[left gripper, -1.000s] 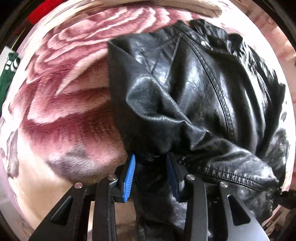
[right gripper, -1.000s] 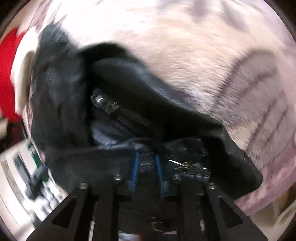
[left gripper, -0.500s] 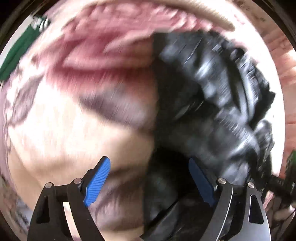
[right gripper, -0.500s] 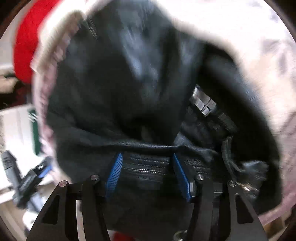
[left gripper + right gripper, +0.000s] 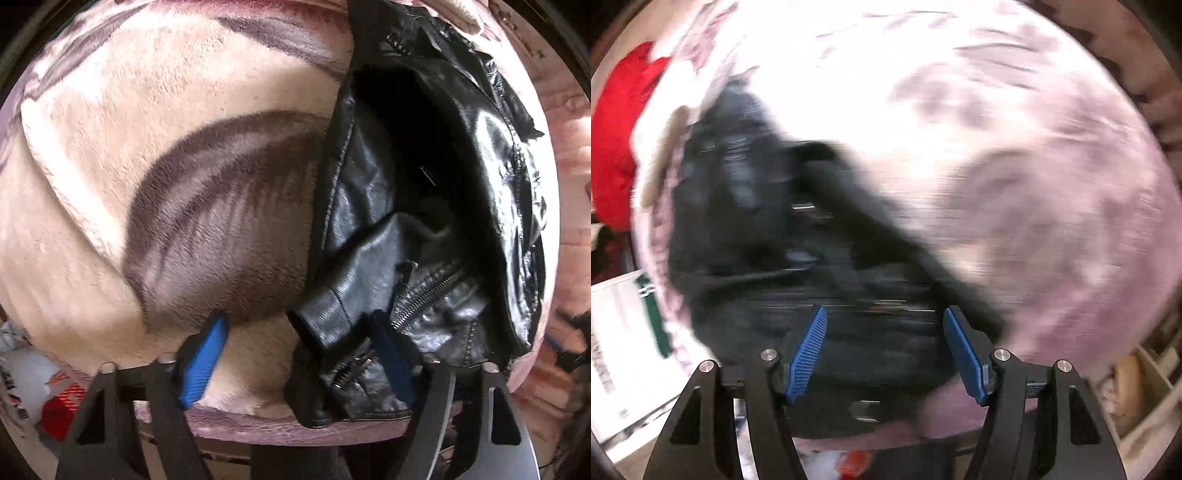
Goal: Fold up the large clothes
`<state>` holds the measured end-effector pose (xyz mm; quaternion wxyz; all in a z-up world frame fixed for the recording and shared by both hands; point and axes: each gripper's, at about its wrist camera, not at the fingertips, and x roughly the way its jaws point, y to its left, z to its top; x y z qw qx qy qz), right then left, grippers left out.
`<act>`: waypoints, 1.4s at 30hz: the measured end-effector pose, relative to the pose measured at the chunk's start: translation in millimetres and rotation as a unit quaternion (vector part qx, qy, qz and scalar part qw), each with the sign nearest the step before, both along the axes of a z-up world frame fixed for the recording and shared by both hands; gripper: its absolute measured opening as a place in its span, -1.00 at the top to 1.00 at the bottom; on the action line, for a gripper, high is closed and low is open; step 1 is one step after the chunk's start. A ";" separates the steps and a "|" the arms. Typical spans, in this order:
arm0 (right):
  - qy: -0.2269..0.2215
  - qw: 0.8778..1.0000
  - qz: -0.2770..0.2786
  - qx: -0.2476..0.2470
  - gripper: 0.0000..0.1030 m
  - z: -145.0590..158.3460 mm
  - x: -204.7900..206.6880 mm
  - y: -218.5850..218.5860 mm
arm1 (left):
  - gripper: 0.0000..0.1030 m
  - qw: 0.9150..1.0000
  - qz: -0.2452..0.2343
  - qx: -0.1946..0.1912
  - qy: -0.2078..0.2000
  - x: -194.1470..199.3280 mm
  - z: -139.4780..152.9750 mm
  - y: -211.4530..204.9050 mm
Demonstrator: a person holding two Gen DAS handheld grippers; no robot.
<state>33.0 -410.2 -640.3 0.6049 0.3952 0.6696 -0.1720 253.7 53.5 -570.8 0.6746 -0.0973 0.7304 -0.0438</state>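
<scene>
A black leather jacket [image 5: 424, 206] with silver zips lies on a pink and cream flower-print blanket [image 5: 166, 147]. In the left wrist view it fills the right side, and a cuffed sleeve end [image 5: 325, 321] lies between my fingers. My left gripper [image 5: 295, 350] is open, and the blue pad of its right finger [image 5: 391, 362] is against the jacket's edge. In the blurred right wrist view the jacket [image 5: 768, 229] lies left of centre. My right gripper [image 5: 882, 350] is open over the jacket's near edge and holds nothing.
The blanket's near edge [image 5: 258, 413] runs just ahead of my left fingers. A red cloth [image 5: 617, 129] lies at the far left beyond the blanket. White printed sheets [image 5: 624, 350] and a red packet [image 5: 62, 410] lie below the edge.
Both grippers were shut on the jacket a second ago and have opened and let it go. Both have drawn back toward the blanket's near edge; the right one is still moving.
</scene>
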 end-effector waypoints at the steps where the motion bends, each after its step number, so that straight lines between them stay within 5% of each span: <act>1: 0.016 1.000 -0.004 -0.011 -0.31 -8.0 -13.2 -8.8 | 0.18 1.000 0.001 -0.015 -0.004 -2.8 -0.7 0.3; 4: 0.029 0.999 -0.016 0.006 -0.31 -31.7 -35.8 -19.5 | 0.61 0.999 -0.010 -0.028 -0.023 -9.0 2.6 -4.5; 7: 0.010 0.998 -0.022 0.058 -0.24 -52.1 -43.5 -19.5 | 0.72 0.999 -0.009 -0.030 -0.036 -14.7 7.1 -5.3; 8: 0.002 0.998 -0.021 0.064 0.18 -55.4 -43.7 -18.0 | 0.73 0.999 -0.002 -0.034 -0.039 -17.8 8.3 -2.4; 11: -0.008 0.997 -0.025 0.075 0.74 -58.0 -41.2 -7.1 | 0.77 0.999 0.011 -0.037 -0.038 -8.5 10.1 -6.0; 17: -0.003 0.997 0.005 0.082 0.90 -32.6 -46.4 9.5 | 0.77 0.999 -0.008 -0.002 -0.036 -8.9 12.6 7.9; 22: 0.039 0.995 0.015 0.090 0.87 -49.6 -43.3 -5.6 | 0.77 1.000 0.012 -0.018 -0.012 -9.1 27.9 10.0; 26: 0.053 0.995 0.071 0.044 -0.04 -13.4 -19.6 6.0 | 0.68 0.999 0.037 -0.024 0.003 -13.0 60.7 15.9; 29: 0.017 0.996 0.089 0.019 -0.11 11.4 -2.1 12.0 | 0.30 0.999 0.037 -0.028 -0.017 0.6 79.1 -2.0; 31: -0.003 0.992 0.127 0.025 -0.11 14.2 13.7 27.9 | -0.16 0.998 0.022 -0.035 -0.036 14.7 82.9 -18.0; 36: -0.039 0.980 0.180 0.072 -0.11 -8.3 78.2 92.5 | -0.12 0.994 -0.013 -0.033 -0.100 78.4 78.4 -75.3; 39: -0.070 0.971 0.212 0.086 -0.11 -19.7 123.2 131.2 | 0.56 0.990 -0.056 -0.002 -0.127 118.9 66.3 -105.4; 42: -0.093 0.966 0.220 0.099 -0.10 -29.0 157.4 154.2 | 0.65 0.989 -0.075 0.019 -0.123 143.5 42.5 -115.7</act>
